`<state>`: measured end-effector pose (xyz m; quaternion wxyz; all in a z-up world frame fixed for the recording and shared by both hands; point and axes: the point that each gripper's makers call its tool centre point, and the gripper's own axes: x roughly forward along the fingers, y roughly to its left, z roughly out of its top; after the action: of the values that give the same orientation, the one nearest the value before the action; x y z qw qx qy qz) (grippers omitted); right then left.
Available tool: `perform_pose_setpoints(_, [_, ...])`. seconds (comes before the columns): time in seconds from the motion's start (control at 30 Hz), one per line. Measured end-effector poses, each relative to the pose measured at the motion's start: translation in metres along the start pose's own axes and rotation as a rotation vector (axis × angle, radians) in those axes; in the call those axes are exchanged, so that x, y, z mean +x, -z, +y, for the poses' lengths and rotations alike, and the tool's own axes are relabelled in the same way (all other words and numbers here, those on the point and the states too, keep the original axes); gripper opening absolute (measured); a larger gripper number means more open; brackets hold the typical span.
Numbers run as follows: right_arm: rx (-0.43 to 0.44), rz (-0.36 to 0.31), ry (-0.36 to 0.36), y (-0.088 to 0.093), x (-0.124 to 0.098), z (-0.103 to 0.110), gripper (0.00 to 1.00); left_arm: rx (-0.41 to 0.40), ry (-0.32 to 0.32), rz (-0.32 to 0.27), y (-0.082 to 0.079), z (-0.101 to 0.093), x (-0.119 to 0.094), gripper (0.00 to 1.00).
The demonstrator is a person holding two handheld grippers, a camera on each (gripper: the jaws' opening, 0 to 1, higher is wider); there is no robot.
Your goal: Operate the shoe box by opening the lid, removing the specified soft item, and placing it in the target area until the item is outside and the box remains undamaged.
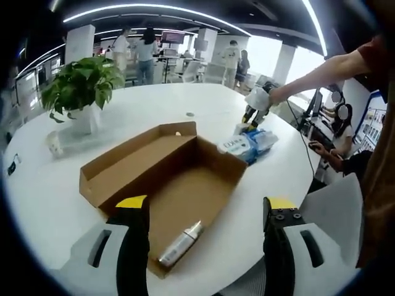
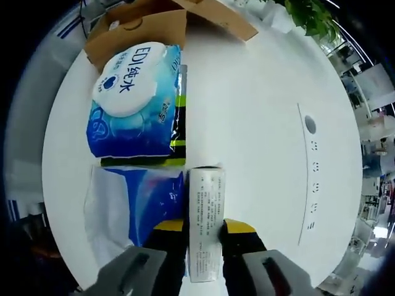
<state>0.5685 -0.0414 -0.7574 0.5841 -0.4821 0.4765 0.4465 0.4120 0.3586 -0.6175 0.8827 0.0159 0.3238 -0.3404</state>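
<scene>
Right gripper (image 2: 205,237) jaws are clamping a small white carton (image 2: 205,222) at frame bottom, beside the wipes pack (image 2: 137,102). Left gripper (image 1: 207,213) jaws are hanging wide open over the shoe box (image 1: 162,182) on the desk (image 1: 43,197).

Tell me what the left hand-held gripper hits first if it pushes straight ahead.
Probably the white bottle lying in the open cardboard box, just ahead of the left hand-held gripper; depth is uncertain.
</scene>
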Motion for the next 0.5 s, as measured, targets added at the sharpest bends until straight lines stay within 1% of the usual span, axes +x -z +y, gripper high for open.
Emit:
perform_pose_setpoints(0.23, [0.006, 0.003, 0.023, 0.001, -0.006, -0.003, 0.21, -0.003, -0.003, -0.005, 0.002, 0.000, -0.003, 0.76])
perform_pose_setpoints(0.5, [0.032, -0.004, 0.047, 0.002, -0.023, -0.006, 0.23, -0.005, -0.002, -0.020, 0.000, -0.002, -0.006, 0.76])
